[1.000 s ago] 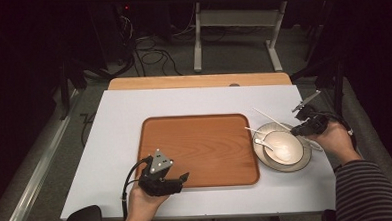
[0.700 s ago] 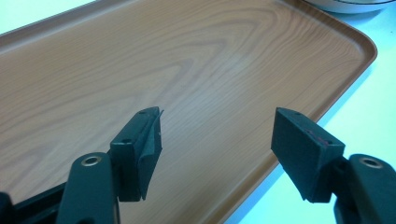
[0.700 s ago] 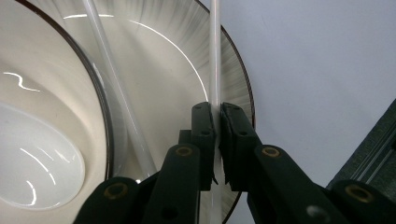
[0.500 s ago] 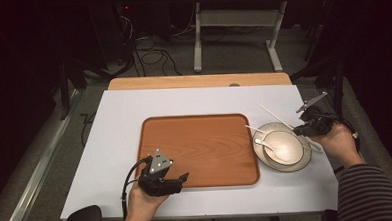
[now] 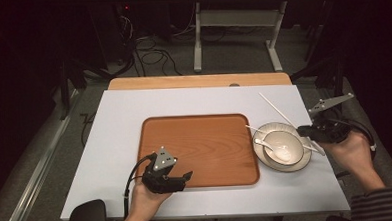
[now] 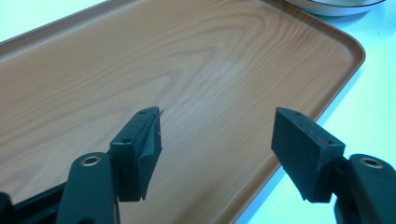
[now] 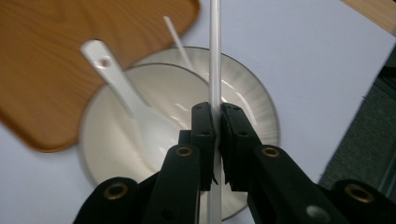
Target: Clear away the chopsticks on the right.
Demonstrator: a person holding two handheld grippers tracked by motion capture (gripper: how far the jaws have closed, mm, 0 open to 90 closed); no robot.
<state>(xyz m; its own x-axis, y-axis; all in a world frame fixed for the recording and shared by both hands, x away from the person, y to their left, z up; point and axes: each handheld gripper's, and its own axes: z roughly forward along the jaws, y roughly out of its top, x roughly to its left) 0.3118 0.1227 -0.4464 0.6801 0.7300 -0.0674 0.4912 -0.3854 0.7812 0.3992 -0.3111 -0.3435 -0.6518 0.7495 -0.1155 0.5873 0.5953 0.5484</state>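
**Right tool clamped on chopstick above bowl; left tool wide over tray**

The right tool (image 7: 215, 140) is closed on a white chopstick (image 5: 276, 109). In the high view the chopstick's long axis runs from the tool toward 10 o'clock, its free end pointing at the worktop's far side, past the bowl's far rim. In the right gripper view the stick passes straight up between the pads, over the bowl.

The bowl (image 5: 283, 147) sits on a plate (image 5: 306, 160), at 3 o'clock from the tray and just beside its right edge. A white spoon (image 5: 270, 147) lies in the bowl, handle toward 10 o'clock. A second thin white stick (image 7: 176, 39) rests across the plate's far rim.

The left tool (image 5: 181, 178) hovers over the wooden tray (image 5: 200, 140) at its near-left corner, jaws wide apart with nothing between them. The tray surface is bare. The white worktop (image 5: 114, 129) has open room at 9 o'clock from the tray and along its far edge.
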